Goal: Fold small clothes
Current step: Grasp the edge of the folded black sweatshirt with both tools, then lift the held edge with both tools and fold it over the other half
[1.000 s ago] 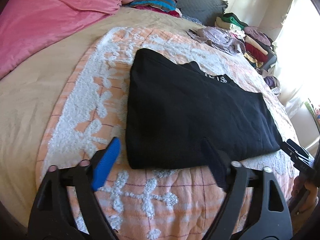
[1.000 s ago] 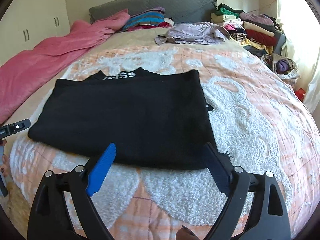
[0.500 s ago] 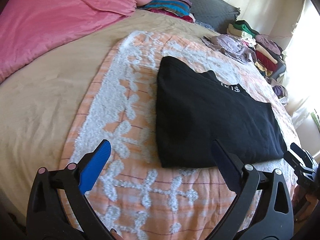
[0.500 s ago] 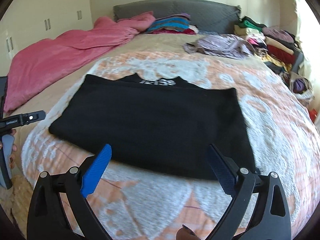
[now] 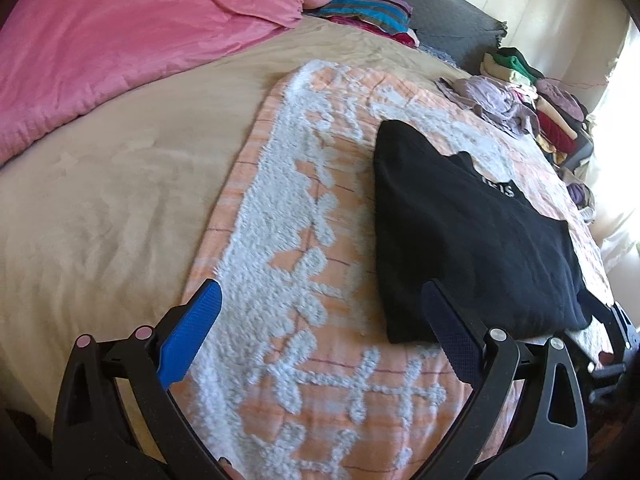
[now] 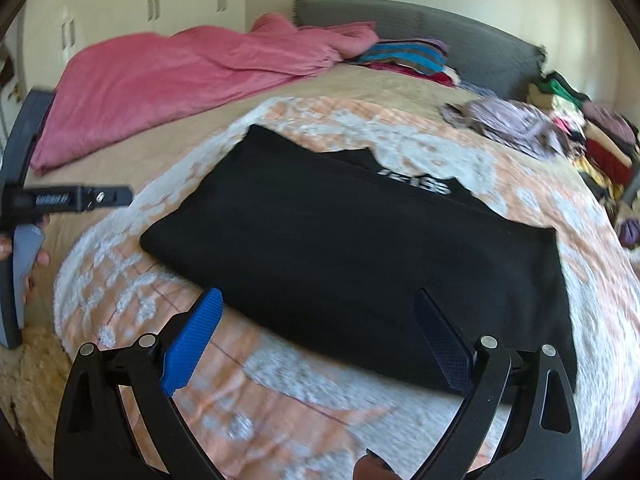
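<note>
A black garment lies folded flat into a rectangle on the orange and white bedspread, its collar with white lettering facing the headboard. My left gripper is open over the bedspread, left of the garment's near left corner, holding nothing. My right gripper is open above the garment's front edge, also holding nothing. In the right wrist view the other gripper's body shows at the far left with a hand on it.
A pink blanket is heaped on the bed's far left. A crumpled lilac garment lies beyond the black one. Folded clothes are stacked at the right, striped ones by the grey headboard.
Both grippers have swung left and pulled back from the garment. The left one now sits beside its left corner instead of at its front edge. The garment has not moved.
</note>
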Tool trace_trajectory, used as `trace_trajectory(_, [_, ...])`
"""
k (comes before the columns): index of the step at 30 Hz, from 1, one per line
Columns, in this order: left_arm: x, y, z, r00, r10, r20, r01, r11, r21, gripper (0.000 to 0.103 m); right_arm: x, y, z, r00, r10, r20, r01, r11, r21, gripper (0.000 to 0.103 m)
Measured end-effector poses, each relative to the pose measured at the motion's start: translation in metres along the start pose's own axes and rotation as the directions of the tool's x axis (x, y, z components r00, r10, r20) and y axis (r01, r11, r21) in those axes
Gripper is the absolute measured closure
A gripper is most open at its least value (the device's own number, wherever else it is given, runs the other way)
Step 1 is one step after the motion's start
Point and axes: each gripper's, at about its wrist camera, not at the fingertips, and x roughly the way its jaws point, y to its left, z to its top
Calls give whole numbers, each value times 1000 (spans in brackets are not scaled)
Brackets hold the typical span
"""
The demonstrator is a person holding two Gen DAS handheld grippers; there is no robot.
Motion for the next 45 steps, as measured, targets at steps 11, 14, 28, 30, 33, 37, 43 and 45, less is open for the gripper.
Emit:
trace_trajectory(11, [16, -5, 28, 1000, 29, -8, -28, 999, 45, 10, 51, 60, 5, 999, -18, -40, 8, 976, -218, 8])
trace_trajectory(14, [23, -8, 35, 1000, 26, -12, -25, 998, 51, 10, 62, 71, 7, 997, -63, -33, 52, 963, -264, 8])
trace_trajectory(28, [85, -17, 83, 986, -119, -115, 114, 992, -46, 10, 93, 90, 28, 986, -151, 75, 168, 918, -358, 39])
trace_trajectory(30, [90, -17, 88, 981, -145, -127, 138, 988, -67, 10, 89, 88, 29, 987, -131, 93, 156, 923, -351, 52])
trace_trajectory(33, [98, -19, 95, 974, -171, -152, 159, 983, -88, 10, 79, 86, 29, 986, -108, 124, 145, 928, -343, 72])
trace_trajectory(37, [109, -26, 100, 970, -167, -177, 154, 984, -88, 10, 67, 81, 28, 982, -98, 160, 144, 940, -308, 81])
trace_trajectory(43, [117, -40, 103, 952, -233, -200, 211, 969, -125, 10, 45, 67, 28, 975, -83, 206, 126, 971, -204, 85])
trace_trajectory(45, [114, -44, 104, 952, -244, -186, 222, 966, -135, 10, 39, 63, 28, 973, -86, 215, 128, 973, -191, 86])
